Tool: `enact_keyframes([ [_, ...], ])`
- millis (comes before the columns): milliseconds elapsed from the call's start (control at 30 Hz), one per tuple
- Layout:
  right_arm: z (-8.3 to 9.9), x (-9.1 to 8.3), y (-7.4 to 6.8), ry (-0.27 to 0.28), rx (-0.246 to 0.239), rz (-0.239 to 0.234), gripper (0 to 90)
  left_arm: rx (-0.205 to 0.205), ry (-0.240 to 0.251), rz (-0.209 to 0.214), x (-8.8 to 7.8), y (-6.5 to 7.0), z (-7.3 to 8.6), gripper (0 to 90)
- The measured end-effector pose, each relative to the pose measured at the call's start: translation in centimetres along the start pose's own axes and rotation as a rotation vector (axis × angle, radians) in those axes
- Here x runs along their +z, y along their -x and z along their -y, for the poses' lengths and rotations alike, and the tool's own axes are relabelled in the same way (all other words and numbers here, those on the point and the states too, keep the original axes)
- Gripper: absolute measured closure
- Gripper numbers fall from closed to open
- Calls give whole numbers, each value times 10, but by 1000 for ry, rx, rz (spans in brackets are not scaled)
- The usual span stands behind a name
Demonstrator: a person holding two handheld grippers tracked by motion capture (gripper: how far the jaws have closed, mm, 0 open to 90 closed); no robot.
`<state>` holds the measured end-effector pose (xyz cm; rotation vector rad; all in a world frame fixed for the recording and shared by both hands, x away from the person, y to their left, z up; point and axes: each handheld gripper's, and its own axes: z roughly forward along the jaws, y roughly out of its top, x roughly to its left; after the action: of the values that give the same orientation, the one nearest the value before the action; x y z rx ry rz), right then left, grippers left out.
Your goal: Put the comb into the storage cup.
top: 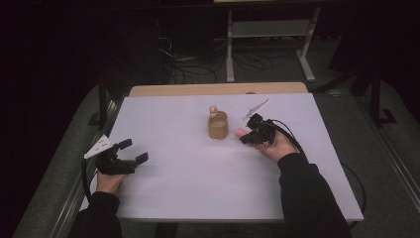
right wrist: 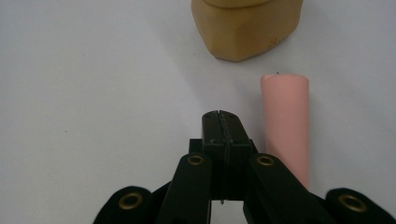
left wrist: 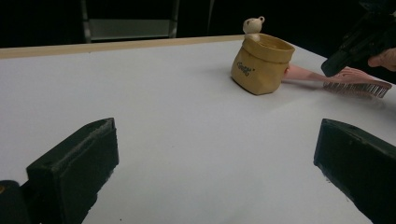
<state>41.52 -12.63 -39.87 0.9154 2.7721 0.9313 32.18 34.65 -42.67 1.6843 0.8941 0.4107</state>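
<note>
The right gripper (right wrist: 219, 116) is clamped together on nothing — the pink brush (right wrist: 286, 126) lies just at its 3 o'clock, its handle end near the tan pouch (top: 218, 126). The left gripper (top: 132, 150) gapes wide, holding nothing.

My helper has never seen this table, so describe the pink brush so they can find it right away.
On the white table, find the tan pouch with a small bear peeking out. The pink brush lies flat just right of it, beside the right claw. It is the one pink, bristled item.
</note>
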Motion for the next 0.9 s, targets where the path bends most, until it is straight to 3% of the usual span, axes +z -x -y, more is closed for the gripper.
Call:
enact_keyframes([
  [533,-14,15,8,-75,-8,30,889,-1,-6,3,1,0,0,0],
  [900,-16,21,22,-105,49,38,889,-1,-9,8,1,-1,1,0],
])
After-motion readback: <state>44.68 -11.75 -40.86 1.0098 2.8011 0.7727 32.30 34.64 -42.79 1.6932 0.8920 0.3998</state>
